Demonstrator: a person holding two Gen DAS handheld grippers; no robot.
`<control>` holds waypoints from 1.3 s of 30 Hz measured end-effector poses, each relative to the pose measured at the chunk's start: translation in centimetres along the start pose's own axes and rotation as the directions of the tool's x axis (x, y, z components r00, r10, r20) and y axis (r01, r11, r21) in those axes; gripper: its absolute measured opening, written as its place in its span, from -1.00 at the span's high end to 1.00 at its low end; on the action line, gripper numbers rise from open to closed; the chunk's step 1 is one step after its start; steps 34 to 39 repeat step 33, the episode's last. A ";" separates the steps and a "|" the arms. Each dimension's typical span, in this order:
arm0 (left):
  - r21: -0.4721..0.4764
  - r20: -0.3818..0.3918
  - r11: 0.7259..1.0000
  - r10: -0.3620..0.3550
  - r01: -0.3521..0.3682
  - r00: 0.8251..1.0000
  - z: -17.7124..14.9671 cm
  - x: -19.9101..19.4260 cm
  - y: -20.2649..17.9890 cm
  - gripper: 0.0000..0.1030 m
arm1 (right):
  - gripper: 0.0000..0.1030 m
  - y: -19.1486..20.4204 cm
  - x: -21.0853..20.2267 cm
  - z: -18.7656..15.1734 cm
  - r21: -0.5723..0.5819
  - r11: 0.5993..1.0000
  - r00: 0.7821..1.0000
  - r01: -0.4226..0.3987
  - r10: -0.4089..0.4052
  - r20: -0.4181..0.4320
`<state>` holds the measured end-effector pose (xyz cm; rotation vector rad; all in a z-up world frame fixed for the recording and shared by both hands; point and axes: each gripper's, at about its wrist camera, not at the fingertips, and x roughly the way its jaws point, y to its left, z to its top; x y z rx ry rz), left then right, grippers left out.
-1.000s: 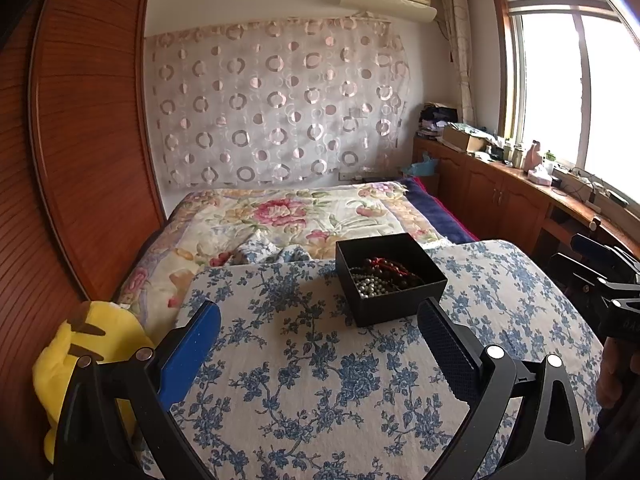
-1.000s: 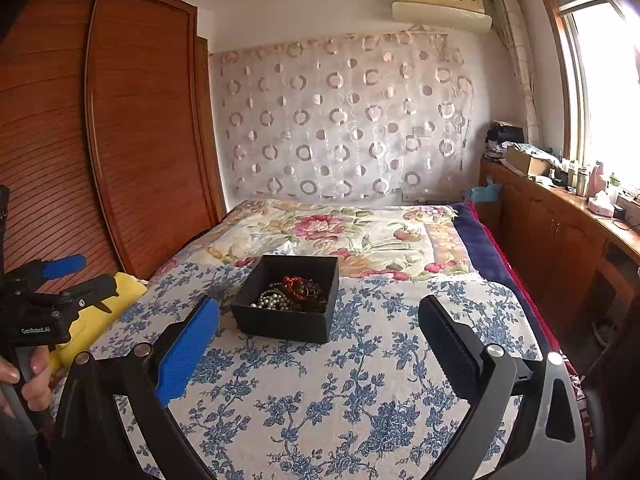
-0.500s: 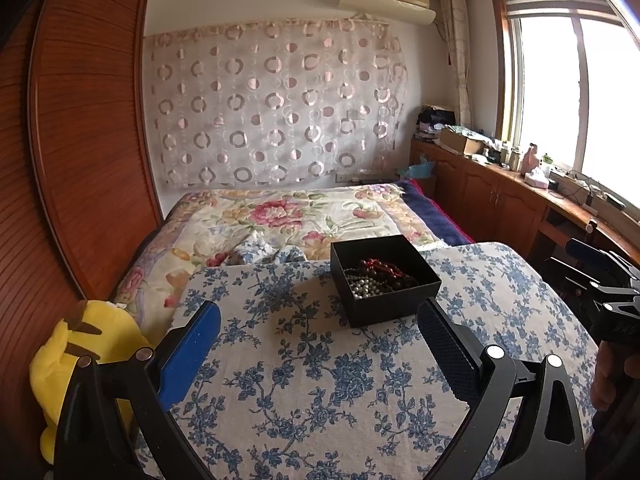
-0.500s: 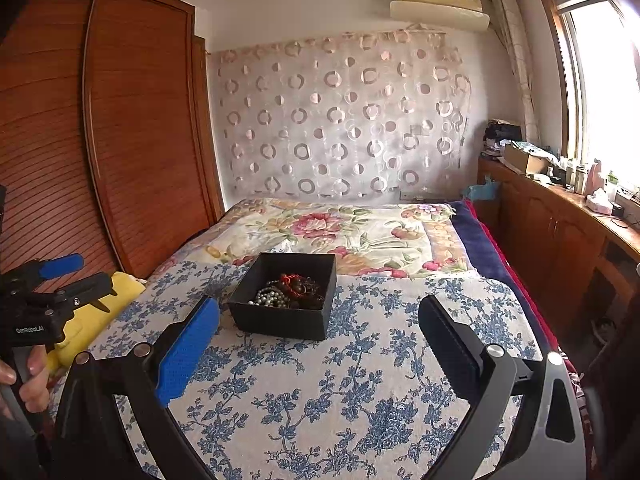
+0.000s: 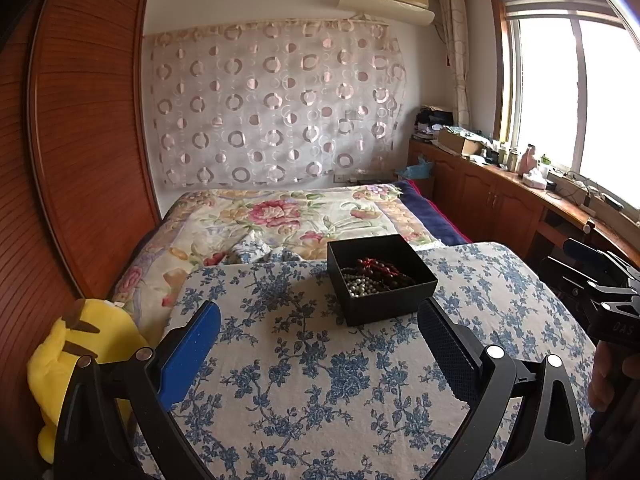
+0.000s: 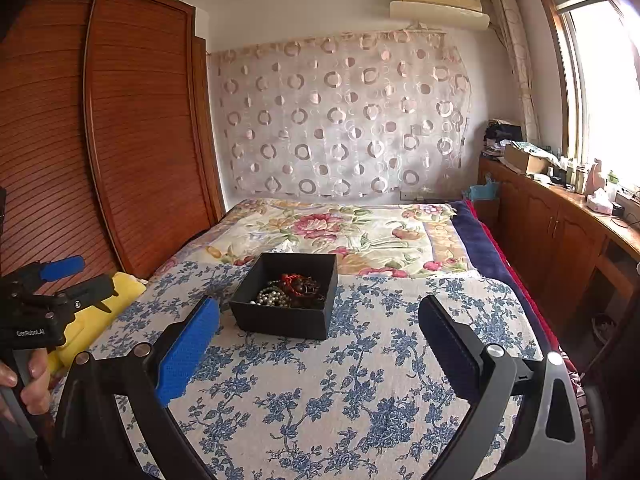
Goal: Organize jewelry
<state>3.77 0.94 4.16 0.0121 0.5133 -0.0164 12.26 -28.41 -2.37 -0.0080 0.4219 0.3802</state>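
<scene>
A black open box [image 5: 380, 278] stands on a blue-flowered cloth [image 5: 320, 380]; it also shows in the right wrist view [image 6: 286, 296]. Inside lie a pearl string [image 5: 362, 285], also in the right wrist view [image 6: 272, 297], and dark red beads [image 5: 380, 267], also in the right wrist view [image 6: 298, 282]. My left gripper [image 5: 320, 340] is open and empty, hovering short of the box, which lies ahead and slightly right. My right gripper [image 6: 320, 340] is open and empty, with the box ahead and slightly left. Each gripper shows at the edge of the other's view.
The cloth covers a board at the foot of a bed with a floral quilt [image 5: 296, 216]. A yellow plush toy [image 5: 80, 360] lies at the left by the wooden wardrobe [image 5: 80, 140]. A wooden counter [image 6: 580, 232] with clutter runs along the right under the window.
Both views shifted slightly; the box sits a little further left in the left wrist view. Both grippers stay open and empty.
</scene>
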 end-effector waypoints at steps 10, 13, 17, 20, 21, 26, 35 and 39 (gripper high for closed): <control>-0.001 0.002 1.000 0.001 -0.001 1.000 0.0 0.0 -0.1 -0.85 | -0.95 0.0 0.0 0.0 -0.001 1.000 1.000 0.000 0.000 0.001; -0.002 0.003 1.000 -0.001 0.001 1.000 0.0 0.0 -0.1 -0.85 | -0.95 0.0 0.0 0.0 0.000 1.000 1.000 0.000 0.000 0.001; -0.001 0.005 1.000 -0.003 0.003 1.000 0.1 -0.2 -0.3 -0.85 | -0.95 0.0 0.0 0.0 0.000 1.000 1.000 0.000 0.000 0.001; -0.002 0.005 1.000 -0.003 0.003 1.000 0.1 -0.2 -0.3 -0.85 | -0.95 0.0 0.0 0.0 0.000 1.000 1.000 0.000 0.000 0.001; -0.002 0.006 1.000 -0.003 0.003 1.000 0.1 -0.2 -0.3 -0.85 | -0.95 0.0 0.0 0.0 -0.001 1.000 1.000 0.000 0.000 0.001; -0.002 0.007 1.000 -0.003 0.003 1.000 0.1 -0.2 -0.4 -0.85 | -0.95 0.0 0.0 0.0 -0.001 1.000 1.000 0.000 0.000 0.002; -0.003 0.006 1.000 -0.003 0.003 1.000 0.1 -0.2 -0.5 -0.85 | -0.95 0.1 -0.1 -0.1 0.000 1.000 1.000 0.001 -0.001 0.003; -0.003 0.006 1.000 -0.003 0.003 1.000 0.1 -0.2 -0.5 -0.85 | -0.95 0.1 -0.1 -0.1 0.000 1.000 1.000 0.001 -0.001 0.003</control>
